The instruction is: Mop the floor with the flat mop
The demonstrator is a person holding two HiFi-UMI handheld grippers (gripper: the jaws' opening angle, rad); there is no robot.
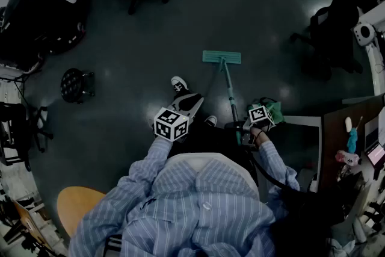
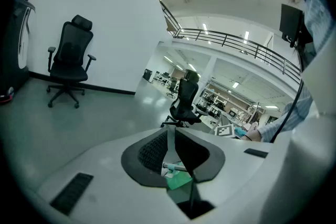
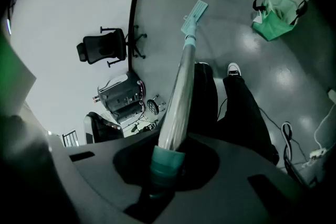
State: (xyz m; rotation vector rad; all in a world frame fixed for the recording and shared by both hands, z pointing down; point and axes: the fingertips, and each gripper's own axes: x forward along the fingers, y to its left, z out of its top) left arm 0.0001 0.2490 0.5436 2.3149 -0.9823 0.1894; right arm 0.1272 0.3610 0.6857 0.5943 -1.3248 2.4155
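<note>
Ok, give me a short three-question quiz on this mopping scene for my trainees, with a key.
1. True or false: both hand-held grippers grip the mop handle.
2. Multiple choice: the mop head lies on the floor (A) ahead of the person's shoes, (B) behind the person, (C) under an office chair.
3. Short answer: which end of the handle does the right hand-held gripper hold?
Key: 1 false, the left hand-held gripper is off it. 2 A. 3 the top end, at its teal grip.

Office-lab, swivel chairs (image 2: 71, 60), cluttered desk (image 1: 352, 129)
</note>
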